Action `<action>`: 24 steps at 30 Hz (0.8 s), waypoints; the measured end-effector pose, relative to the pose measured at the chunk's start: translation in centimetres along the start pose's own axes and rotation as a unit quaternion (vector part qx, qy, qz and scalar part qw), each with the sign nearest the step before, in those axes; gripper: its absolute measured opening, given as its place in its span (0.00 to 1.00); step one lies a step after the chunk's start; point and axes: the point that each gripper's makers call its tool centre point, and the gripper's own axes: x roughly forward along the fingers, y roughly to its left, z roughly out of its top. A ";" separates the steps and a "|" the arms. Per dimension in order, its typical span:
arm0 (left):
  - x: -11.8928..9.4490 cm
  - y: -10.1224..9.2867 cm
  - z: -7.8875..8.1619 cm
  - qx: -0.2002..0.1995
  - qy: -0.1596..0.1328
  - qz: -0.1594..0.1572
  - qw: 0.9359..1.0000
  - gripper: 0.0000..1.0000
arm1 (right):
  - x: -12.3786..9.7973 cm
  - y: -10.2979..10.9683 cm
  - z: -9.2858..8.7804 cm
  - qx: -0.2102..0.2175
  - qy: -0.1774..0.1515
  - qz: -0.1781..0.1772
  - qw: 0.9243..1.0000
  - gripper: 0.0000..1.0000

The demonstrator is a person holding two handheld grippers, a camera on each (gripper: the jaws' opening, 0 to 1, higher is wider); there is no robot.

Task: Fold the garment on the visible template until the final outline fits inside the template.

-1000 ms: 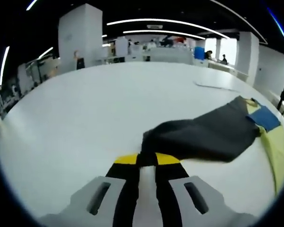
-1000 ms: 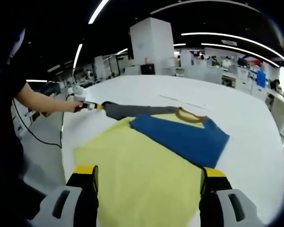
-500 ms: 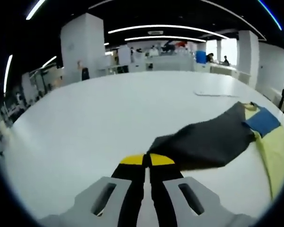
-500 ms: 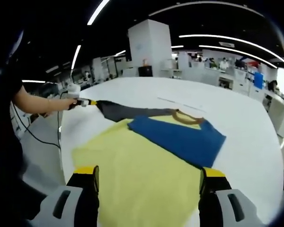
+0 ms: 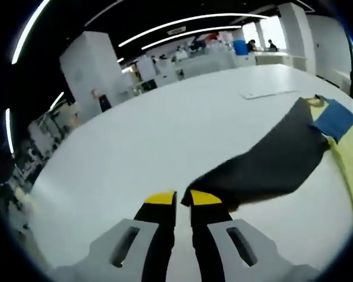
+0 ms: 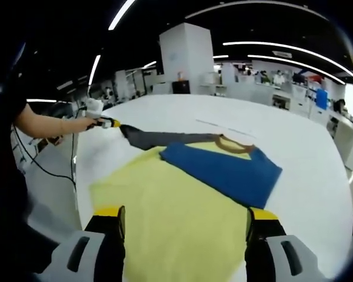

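Soft yellow garment [image 6: 176, 217] lies flat on the table [image 6: 306, 170]; its limp grey sleeve [image 5: 270, 164] stretches lengthwise toward the slightly parted left claw [image 5: 182, 197], apparently released. Right claw [image 6: 183, 214] gapes wide.

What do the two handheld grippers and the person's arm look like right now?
The left gripper and the right gripper each have two black jaws with yellow tips, rising from light grey bodies with dark oval slots. In the right gripper view, the left gripper shows as a white body with a yellow tip. The person's sleeve is short and dark; a thin black cable hangs beneath the arm.
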 end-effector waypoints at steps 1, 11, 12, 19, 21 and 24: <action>0.1 0.0 0.2 -0.013 -0.006 -0.002 1.000 0.09 | -0.1 -0.1 -0.1 0.001 0.001 -0.002 1.000 0.83; -0.5 -0.4 -1.2 -0.090 -0.005 0.015 0.996 0.25 | -0.1 -0.3 -0.6 0.013 0.002 -0.011 1.000 0.82; -0.5 -0.5 -1.4 -0.093 -0.008 0.015 0.995 0.26 | -0.1 -0.3 -0.6 0.014 0.002 -0.010 1.000 0.82; -0.7 -2.3 -2.2 -0.135 -0.011 0.001 0.991 0.35 | 0.0 -0.2 -0.8 0.016 0.004 -0.008 1.000 0.82; -0.4 -2.6 -2.4 -0.140 -0.008 -0.002 0.990 0.37 | 0.0 -0.2 -0.9 0.016 0.006 -0.009 1.000 0.82; -0.1 -2.3 -2.9 -0.146 0.000 0.005 0.989 0.41 | -0.1 -0.3 -1.1 0.015 0.010 -0.010 1.000 0.82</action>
